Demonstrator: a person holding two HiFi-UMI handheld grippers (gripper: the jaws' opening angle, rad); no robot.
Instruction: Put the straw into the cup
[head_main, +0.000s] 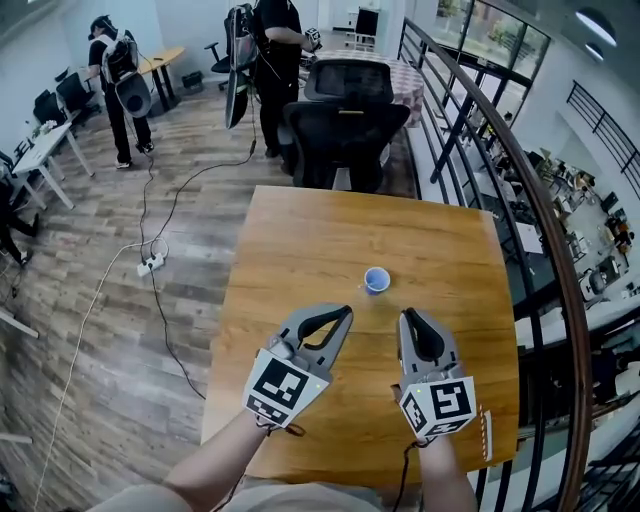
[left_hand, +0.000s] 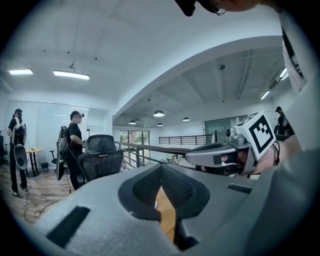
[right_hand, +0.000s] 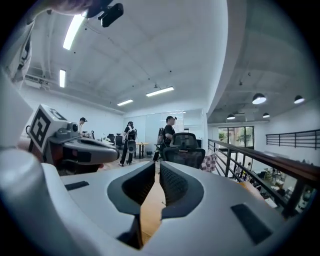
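Note:
A small blue cup (head_main: 376, 280) stands upright near the middle of the wooden table (head_main: 300, 240). A thin pale stick (head_main: 487, 434), perhaps the straw, lies at the table's near right edge. My left gripper (head_main: 346, 311) hovers just short of the cup on its left, jaws shut on nothing. My right gripper (head_main: 406, 314) hovers just short of it on the right, also shut and empty. In the left gripper view the left gripper (left_hand: 160, 172) shows closed pads with table wood below. The right gripper view shows the right gripper (right_hand: 157, 167) the same way.
Two black office chairs (head_main: 345, 130) stand at the table's far edge. A dark metal railing (head_main: 505, 190) runs along the right side. Two people (head_main: 118, 85) stand far back on the wooden floor, where a cable and power strip (head_main: 150, 264) lie at the left.

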